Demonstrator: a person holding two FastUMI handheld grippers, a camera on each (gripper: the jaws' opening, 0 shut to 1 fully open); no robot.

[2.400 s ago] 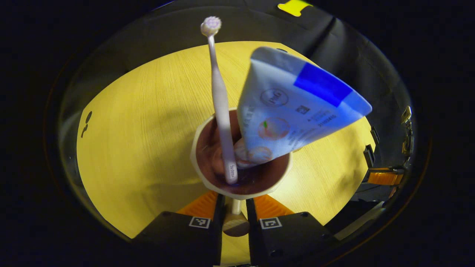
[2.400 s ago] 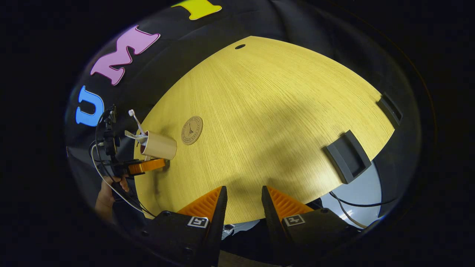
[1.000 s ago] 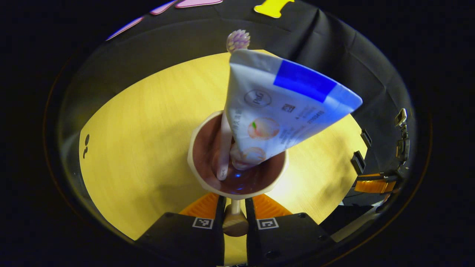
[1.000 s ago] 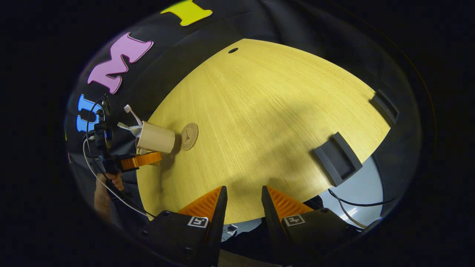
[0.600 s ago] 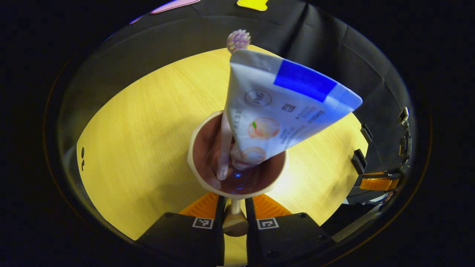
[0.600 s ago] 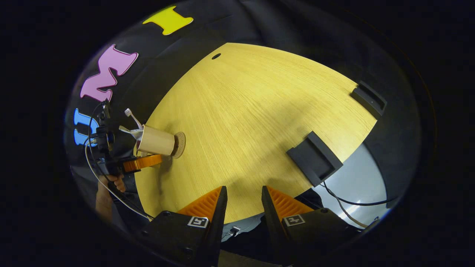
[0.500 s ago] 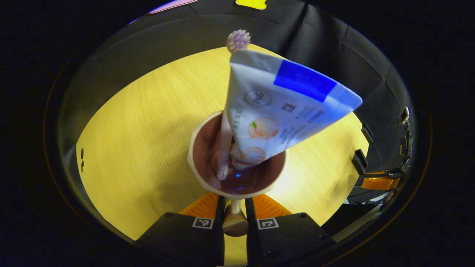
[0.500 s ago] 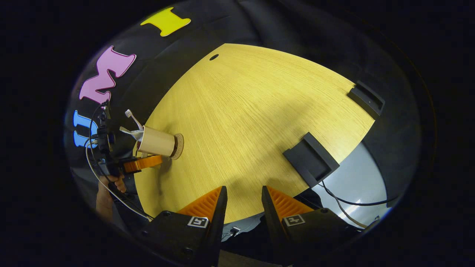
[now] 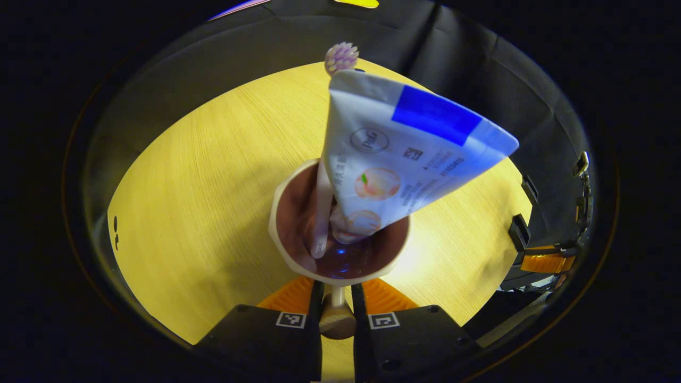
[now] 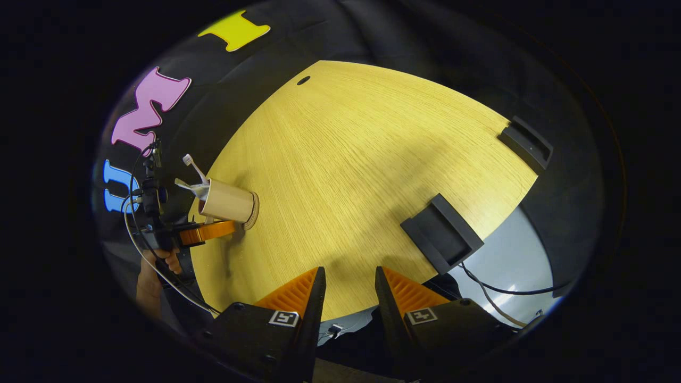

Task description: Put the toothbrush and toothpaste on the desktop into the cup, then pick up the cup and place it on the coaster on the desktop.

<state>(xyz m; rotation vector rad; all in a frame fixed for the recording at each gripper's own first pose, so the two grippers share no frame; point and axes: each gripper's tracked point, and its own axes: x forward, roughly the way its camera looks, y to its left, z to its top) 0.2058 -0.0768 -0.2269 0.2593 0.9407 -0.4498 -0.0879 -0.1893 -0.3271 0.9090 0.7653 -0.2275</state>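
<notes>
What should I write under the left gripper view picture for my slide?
Left gripper pinches the handle of a cup holding a toothbrush and toothpaste above the yellow desktop.

Yellow wooden table (image 10: 372,159), two black foam blocks (image 10: 441,233) near its edge, black cables (image 10: 500,290) beyond.

The toothpaste tube (image 9: 404,154) that stands in the cup (image 9: 276,234) carries a round brand mark, a small square code and a slanted line of digits and small print; these are too small and bent to read with certainty. Each finger block of the left hand-held gripper (image 9: 336,298) and the right hand-held gripper (image 10: 348,290) bears a square black-and-white marker without letters.
</notes>
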